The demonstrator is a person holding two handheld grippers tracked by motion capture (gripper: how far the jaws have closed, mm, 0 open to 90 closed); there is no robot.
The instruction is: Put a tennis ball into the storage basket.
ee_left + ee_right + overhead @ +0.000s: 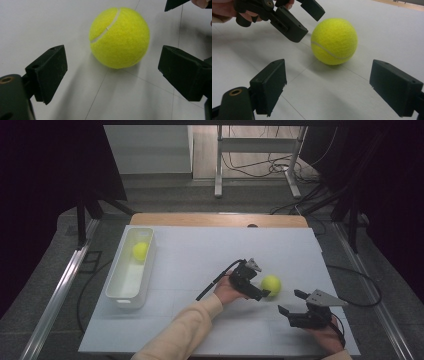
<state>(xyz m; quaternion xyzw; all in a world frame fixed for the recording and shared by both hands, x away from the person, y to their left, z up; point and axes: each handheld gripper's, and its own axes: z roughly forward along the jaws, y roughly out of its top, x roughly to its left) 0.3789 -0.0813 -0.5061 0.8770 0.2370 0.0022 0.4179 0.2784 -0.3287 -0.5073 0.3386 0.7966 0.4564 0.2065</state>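
**Ball may roll off**

Left hand-held gripper [264, 293] wide open, nothing held; tennis ball [270, 285] just ahead of its jaws on the tabletop [200, 255]; right hand-held gripper [292, 302] also wide, ball farther ahead; risk: one pad nudges first, ball rolls away.

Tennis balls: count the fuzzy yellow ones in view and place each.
2. One fuzzy yellow tennis ball lies inside the white plastic bin; the other sits on the white table.
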